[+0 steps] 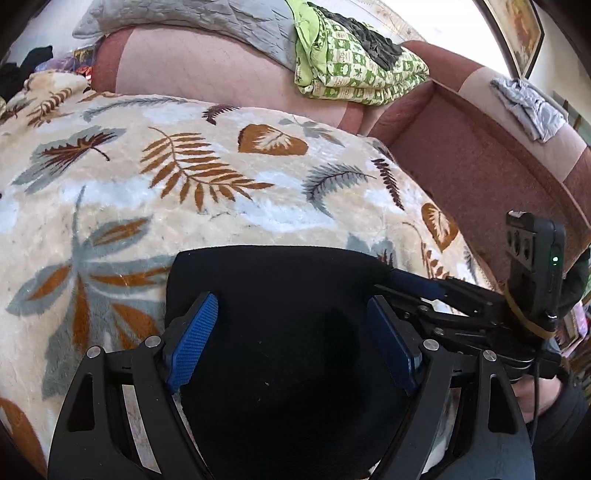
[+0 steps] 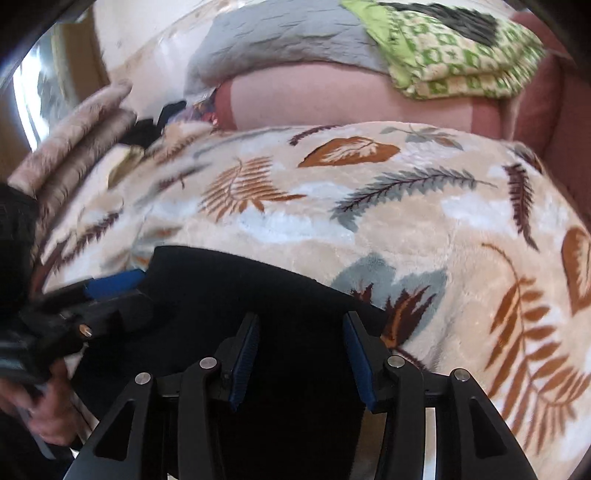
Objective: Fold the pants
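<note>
Black pants [image 1: 273,295], folded into a compact dark block, lie on a leaf-print blanket [image 1: 184,206] spread over a sofa seat, near the blanket's front edge and toward its right end.

Left tongs [image 1: 291,339]: jaws spread wide over the pants, 2 blue pads [image 1: 194,339] clear of the cloth's sides, nothing pinched.

Right tongs [image 2: 301,354]: jaws about half apart above the pants' right part, pads [image 2: 245,354] not pressing on fabric; open, no grip visible. The right wrist view is motion-blurred.

Each tool appears in the other's view, close alongside, both over the pants. A hand [image 2: 44,410] holds the left tool.

Behind the blanket: pink-brown sofa back [image 1: 207,70], a grey quilted cover [image 1: 207,18], and a green patterned folded textile [image 1: 354,70] on the backrest.
</note>
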### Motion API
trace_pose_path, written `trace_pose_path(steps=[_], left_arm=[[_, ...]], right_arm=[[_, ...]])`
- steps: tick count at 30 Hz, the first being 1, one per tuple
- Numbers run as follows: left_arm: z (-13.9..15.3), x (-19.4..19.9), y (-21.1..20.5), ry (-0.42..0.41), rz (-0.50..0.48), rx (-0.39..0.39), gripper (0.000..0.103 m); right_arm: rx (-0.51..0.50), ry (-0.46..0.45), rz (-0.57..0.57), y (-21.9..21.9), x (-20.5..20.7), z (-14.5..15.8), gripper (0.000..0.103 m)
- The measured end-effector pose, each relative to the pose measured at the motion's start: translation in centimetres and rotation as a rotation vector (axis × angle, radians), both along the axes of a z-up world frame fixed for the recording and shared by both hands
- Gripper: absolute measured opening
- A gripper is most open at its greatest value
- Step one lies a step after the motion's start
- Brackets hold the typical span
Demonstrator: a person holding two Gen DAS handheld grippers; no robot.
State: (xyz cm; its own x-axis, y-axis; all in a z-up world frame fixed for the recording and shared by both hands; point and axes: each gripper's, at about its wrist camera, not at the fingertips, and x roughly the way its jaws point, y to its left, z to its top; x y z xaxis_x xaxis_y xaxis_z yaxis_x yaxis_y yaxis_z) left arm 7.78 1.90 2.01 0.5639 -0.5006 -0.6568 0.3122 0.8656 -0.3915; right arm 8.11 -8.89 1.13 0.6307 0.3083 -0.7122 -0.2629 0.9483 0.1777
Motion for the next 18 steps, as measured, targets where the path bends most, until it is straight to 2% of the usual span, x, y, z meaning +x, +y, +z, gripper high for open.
trace_pose_path(steps=[4, 6, 9, 12, 14, 17, 18], left_arm=[[0.1, 0.1, 0.1, 0.005, 0.004, -0.011, 0.083], [0.4, 0.4, 0.7, 0.021, 0.013, -0.059, 0.083], [1.1, 0.8, 3.7, 0.074, 0.050, -0.235, 0.083], [1.2, 0.4, 5.9, 0.100, 0.104, -0.278, 0.083], [0.4, 0.1, 6.8, 0.156, 0.129, -0.305, 0.083], [-1.4, -0.5, 7.3, 0.262, 0.122, -0.398, 0.083], [-1.9, -0.6, 7.3, 0.297, 0.112, -0.431, 0.083]], right_arm=[[0.011, -0.007, 0.012, -0.2, -0.2, -0.1, 0.046], [0.007, -0.013, 0.017, -0.1, -0.2, 0.0, 0.046], [0.033, -0.025, 0.030, -0.6, -0.4, 0.6, 0.046], [0.156, -0.090, 0.005, -2.7, -1.7, 2.0, 0.046], [0.273, -0.121, -0.030, -4.7, -3.0, 2.7, 0.049], [0.417, -0.056, -0.066, -6.7, -3.8, 1.9, 0.065], [0.470, -0.012, -0.081, -7.1, -3.8, 1.0, 0.066]])
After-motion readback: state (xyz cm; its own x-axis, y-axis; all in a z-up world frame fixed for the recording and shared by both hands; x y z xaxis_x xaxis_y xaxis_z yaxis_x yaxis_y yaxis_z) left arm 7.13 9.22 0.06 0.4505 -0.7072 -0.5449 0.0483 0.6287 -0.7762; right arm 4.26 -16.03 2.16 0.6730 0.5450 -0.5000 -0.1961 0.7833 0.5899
